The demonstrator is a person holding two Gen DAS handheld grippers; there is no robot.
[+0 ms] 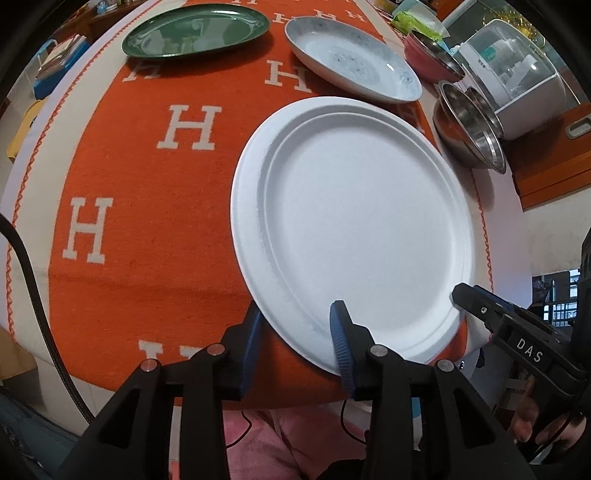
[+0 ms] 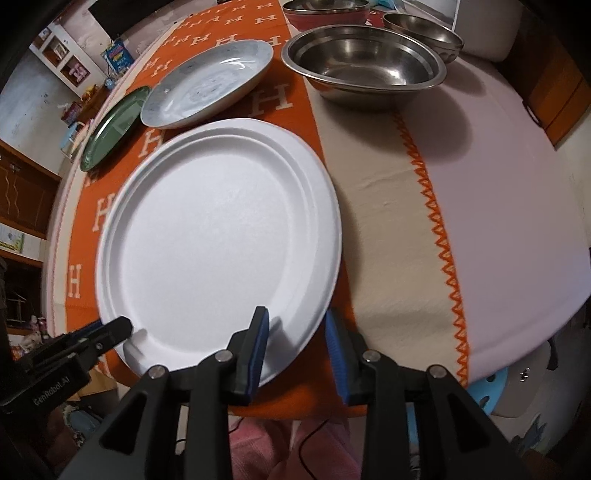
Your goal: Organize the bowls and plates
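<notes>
White plate (image 1: 354, 221) flat on orange cloth (image 1: 147, 258), near tabletop edge. Left tool (image 1: 295, 339) straddles left rim, right tool (image 2: 295, 339) straddles right rim. Both part open, pads not squeezing. Plate sits between tools.

White foam plate (image 1: 354, 229) nearest, flat — pale blue plate (image 1: 351, 59), green plate (image 1: 195, 29), steel bowls (image 2: 365, 62) beyond

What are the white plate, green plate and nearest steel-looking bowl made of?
White plate: looks like moulded paper pulp or foam; matte, faintly grainy, with pressed rim steps.
Green plate: glossy and mirror-like, probably enamel or glazed ceramic; can't tell which.
Nearest bowl: likely stainless steel; grey brushed sheen, thin rolled rim, soft reflections.
</notes>
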